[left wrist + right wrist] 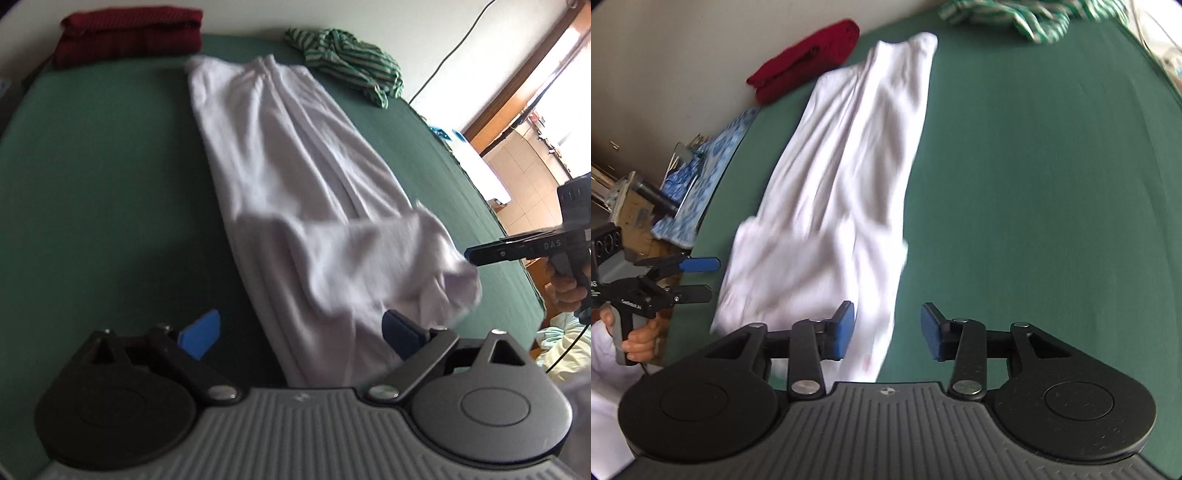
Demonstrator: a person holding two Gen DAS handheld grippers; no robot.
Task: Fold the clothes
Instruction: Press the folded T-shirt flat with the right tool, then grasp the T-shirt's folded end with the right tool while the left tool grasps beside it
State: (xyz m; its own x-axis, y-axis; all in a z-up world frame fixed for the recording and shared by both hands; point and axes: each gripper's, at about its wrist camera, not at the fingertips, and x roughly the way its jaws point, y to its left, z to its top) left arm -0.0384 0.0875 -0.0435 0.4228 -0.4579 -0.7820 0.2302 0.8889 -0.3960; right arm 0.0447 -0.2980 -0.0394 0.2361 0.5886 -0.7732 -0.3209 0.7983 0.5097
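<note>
A white garment (295, 184) lies folded into a long strip on the green bed (92, 166), running away from me. Its near end is turned over on itself. It also shows in the right wrist view (831, 192). My left gripper (301, 332) is open, its blue pads on either side of the garment's near end, holding nothing. My right gripper (886, 328) is open and empty, just above the garment's near right edge. In the left wrist view the right gripper (471, 254) sits at the folded corner. In the right wrist view the left gripper (714, 277) is open beside the cloth.
A folded dark red garment (125, 33) lies at the far left corner of the bed. A crumpled green-and-white striped garment (351, 62) lies at the far right. Clutter and blue patterned fabric (701, 162) sit past the bed's left edge. A doorway (535, 122) is on the right.
</note>
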